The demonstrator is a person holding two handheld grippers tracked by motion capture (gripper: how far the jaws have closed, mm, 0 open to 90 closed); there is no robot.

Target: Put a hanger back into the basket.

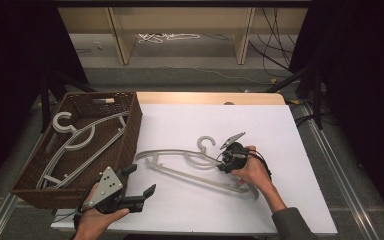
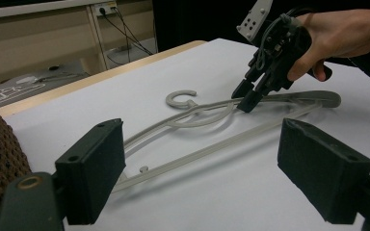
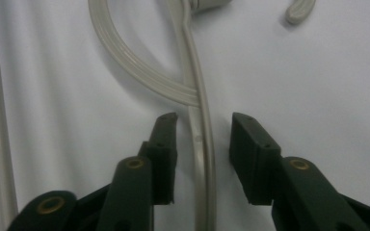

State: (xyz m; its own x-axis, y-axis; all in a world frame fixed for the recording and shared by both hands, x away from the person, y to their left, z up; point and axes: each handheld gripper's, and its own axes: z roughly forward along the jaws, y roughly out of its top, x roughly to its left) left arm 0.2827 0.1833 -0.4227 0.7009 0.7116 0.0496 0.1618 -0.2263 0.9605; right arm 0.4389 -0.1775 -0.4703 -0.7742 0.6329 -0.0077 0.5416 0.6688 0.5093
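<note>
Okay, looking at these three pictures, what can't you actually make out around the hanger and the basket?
- High view: right gripper fingers, hidden by the hand.
- Right gripper view: hanger hook and ends, cut by the edges.
- High view: how many basket hangers lie in the basket, overlapping.
- Left gripper view: basket, cut at left.

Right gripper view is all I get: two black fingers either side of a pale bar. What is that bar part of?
Observer: A grey plastic hanger lying flat on the white table; the right gripper straddles one arm near its hook.
Operator: Is it the only hanger?
Observer: No, more hangers lie in a brown wicker basket at the table's left side.
Operator: And the other hand?
Observer: The left gripper hovers beside the basket, fingers wide open, holding nothing.
</note>
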